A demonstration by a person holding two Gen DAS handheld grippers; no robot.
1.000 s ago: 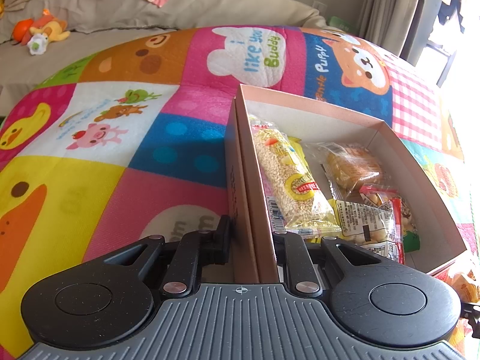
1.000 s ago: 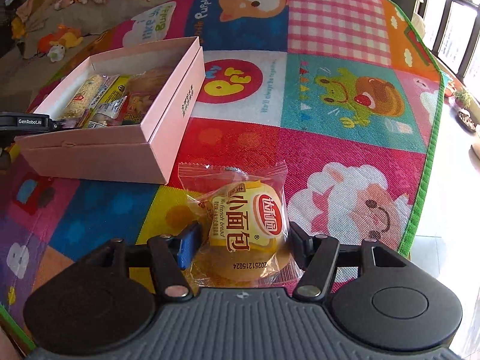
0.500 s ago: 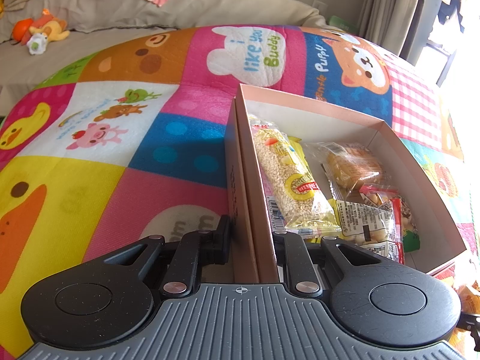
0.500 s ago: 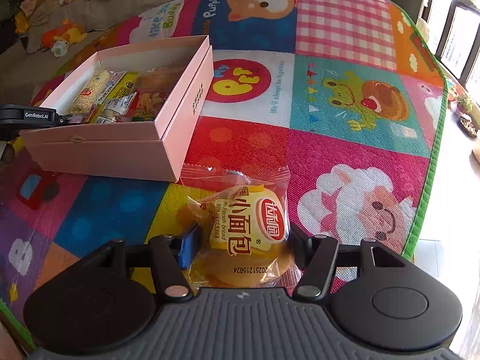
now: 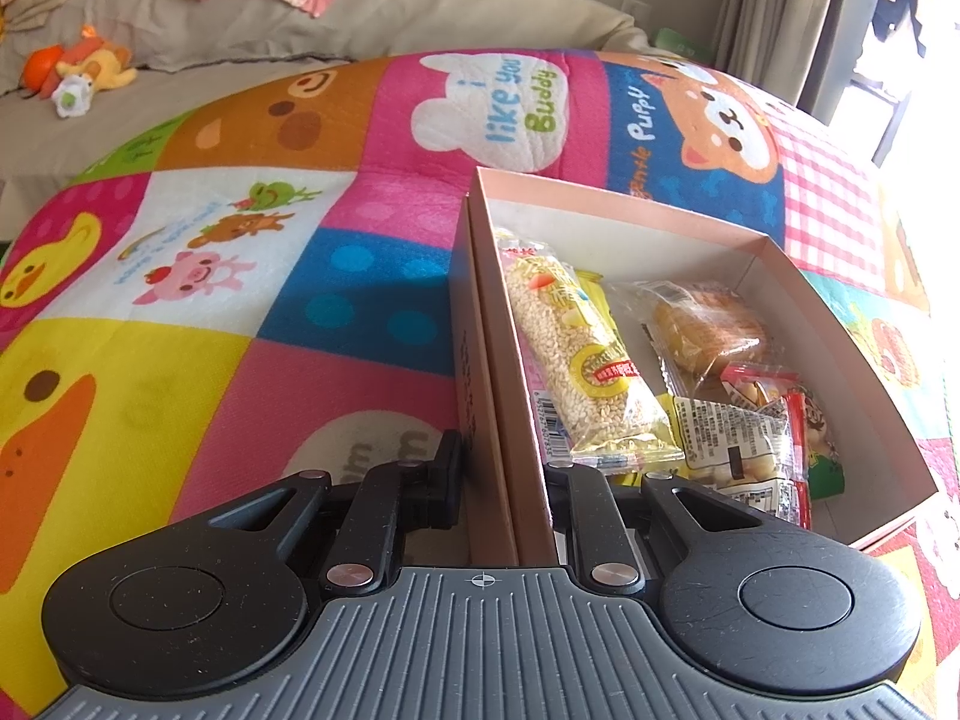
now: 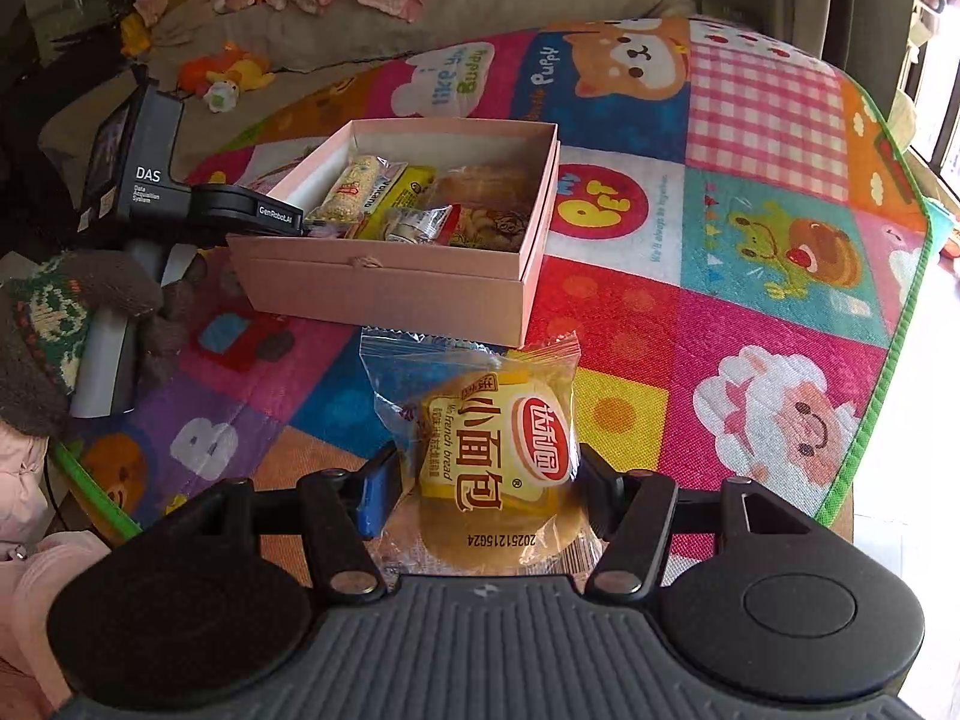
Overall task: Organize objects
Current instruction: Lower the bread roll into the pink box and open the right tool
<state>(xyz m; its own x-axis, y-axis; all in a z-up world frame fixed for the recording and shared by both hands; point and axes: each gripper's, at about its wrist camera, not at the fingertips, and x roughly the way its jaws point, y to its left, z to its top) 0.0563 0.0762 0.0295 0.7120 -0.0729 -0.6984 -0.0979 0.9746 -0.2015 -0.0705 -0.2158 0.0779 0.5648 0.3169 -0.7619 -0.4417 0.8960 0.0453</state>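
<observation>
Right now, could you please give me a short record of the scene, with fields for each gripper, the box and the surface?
left gripper: shut on the pink box side wall, one finger inside, one outside
right gripper: shut on the bread packet, held in front of the box
box contents: sesame bar, cake packet, other wrapped snacks
surface: cartoon play mat
background: sofa with plush toy
</observation>
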